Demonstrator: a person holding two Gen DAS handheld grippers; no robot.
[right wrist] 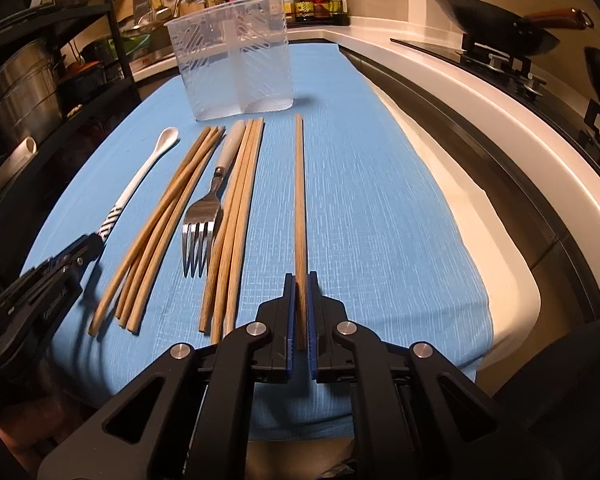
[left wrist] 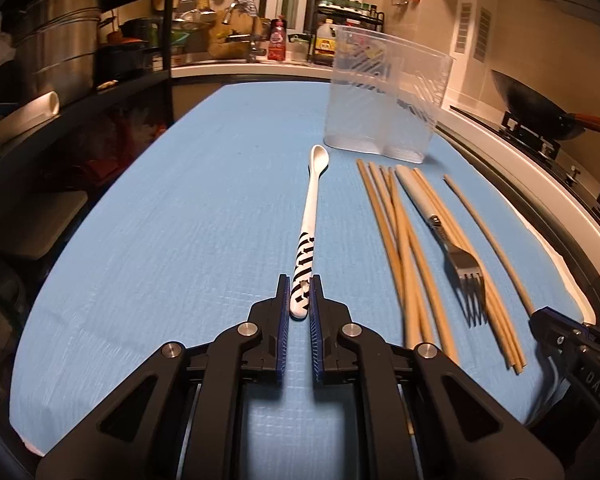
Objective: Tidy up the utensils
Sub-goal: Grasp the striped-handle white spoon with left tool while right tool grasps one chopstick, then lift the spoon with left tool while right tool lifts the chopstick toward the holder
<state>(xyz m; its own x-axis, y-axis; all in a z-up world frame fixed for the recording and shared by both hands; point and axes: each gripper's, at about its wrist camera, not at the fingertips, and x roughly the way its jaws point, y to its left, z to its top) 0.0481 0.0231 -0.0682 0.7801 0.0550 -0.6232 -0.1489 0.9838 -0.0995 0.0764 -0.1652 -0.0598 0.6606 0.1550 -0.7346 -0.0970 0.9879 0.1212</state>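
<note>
My left gripper (left wrist: 300, 286) is shut on the striped handle end of a long white spoon (left wrist: 312, 208), which lies on the blue cloth (left wrist: 180, 220); the spoon also shows in the right wrist view (right wrist: 148, 168). My right gripper (right wrist: 300, 284) is shut on the near end of a single wooden chopstick (right wrist: 299, 184) lying apart to the right. Several chopsticks (right wrist: 168, 216) and a fork (right wrist: 204, 212) with a pale handle lie between them. A clear two-compartment plastic holder (right wrist: 236, 56) stands upright at the far end; it also shows in the left wrist view (left wrist: 388, 92).
A black shelf rack (left wrist: 60, 60) with steel pots stands to the left. A white counter edge (right wrist: 480, 92) and a stove with a wok (right wrist: 496, 20) run along the right. A sink and bottles sit at the back.
</note>
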